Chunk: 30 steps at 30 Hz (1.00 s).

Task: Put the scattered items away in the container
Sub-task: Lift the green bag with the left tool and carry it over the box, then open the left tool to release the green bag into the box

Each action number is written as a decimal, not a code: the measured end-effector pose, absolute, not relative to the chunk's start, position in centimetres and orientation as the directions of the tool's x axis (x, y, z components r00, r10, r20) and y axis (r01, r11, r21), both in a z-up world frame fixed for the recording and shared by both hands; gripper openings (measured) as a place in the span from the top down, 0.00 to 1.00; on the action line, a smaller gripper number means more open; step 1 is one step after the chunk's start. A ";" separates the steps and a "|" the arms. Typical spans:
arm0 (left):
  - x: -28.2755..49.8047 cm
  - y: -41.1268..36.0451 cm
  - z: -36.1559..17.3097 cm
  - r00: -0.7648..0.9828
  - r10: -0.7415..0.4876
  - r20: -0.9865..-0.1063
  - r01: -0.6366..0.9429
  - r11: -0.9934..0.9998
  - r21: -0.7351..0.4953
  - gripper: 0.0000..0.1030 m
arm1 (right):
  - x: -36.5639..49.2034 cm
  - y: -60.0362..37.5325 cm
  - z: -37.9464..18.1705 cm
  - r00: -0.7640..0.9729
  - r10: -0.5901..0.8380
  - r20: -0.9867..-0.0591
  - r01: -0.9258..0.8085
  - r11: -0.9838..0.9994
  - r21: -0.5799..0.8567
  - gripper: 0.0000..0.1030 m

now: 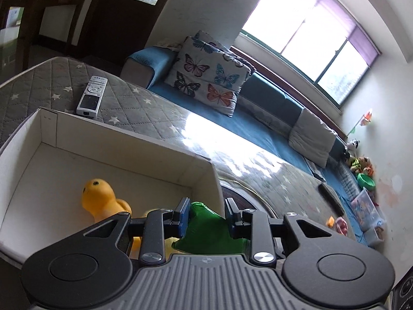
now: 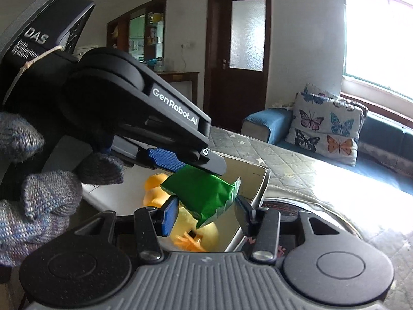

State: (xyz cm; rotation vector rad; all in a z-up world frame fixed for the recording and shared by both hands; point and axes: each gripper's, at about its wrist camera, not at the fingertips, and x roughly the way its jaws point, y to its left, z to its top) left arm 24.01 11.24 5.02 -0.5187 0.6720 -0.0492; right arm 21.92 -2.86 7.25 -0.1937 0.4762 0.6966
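Observation:
My left gripper (image 1: 206,215) holds a green packet (image 1: 206,228) over the white cardboard box (image 1: 77,134). From the right wrist view the left gripper (image 2: 185,164) pinches the top of the green packet (image 2: 204,193), which hangs above the box (image 2: 260,180). My right gripper (image 2: 206,215) is open, its fingers on either side of the packet's lower end without touching it. A yellow duck toy (image 1: 100,196) lies inside the box; it also shows in the right wrist view (image 2: 155,188), with orange pieces (image 2: 188,242) beside it.
A silver remote (image 1: 91,95) lies on the grey star-quilted mat (image 1: 144,113) behind the box. A dark remote (image 1: 331,199) lies farther right. A blue sofa with a butterfly cushion (image 1: 206,72) runs along the window, with toys (image 1: 361,165) at its far end.

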 end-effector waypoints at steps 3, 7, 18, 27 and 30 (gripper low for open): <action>25.0 11.7 4.2 0.787 -0.190 -0.587 -0.142 0.871 -0.471 0.70 | 23.4 -2.8 6.7 0.666 0.559 -0.493 -0.639 0.769 0.008 0.54; 25.5 12.5 3.4 0.786 -0.174 -0.593 -0.169 0.863 -0.477 0.70 | 24.8 -3.1 5.9 0.669 0.537 -0.514 -0.620 0.784 0.013 0.53; 23.1 12.1 3.6 0.783 -0.172 -0.598 -0.148 0.881 -0.448 0.70 | 22.6 -4.1 6.5 0.670 0.530 -0.521 -0.630 0.777 -0.020 0.52; 19.7 10.1 4.1 0.770 -0.201 -0.605 -0.114 0.891 -0.440 0.70 | 18.6 -5.8 7.2 0.663 0.531 -0.527 -0.651 0.757 -0.055 0.52; 18.5 9.1 4.2 0.762 -0.213 -0.612 -0.096 0.897 -0.431 0.69 | 17.2 -6.7 7.2 0.662 0.529 -0.531 -0.653 0.755 -0.061 0.52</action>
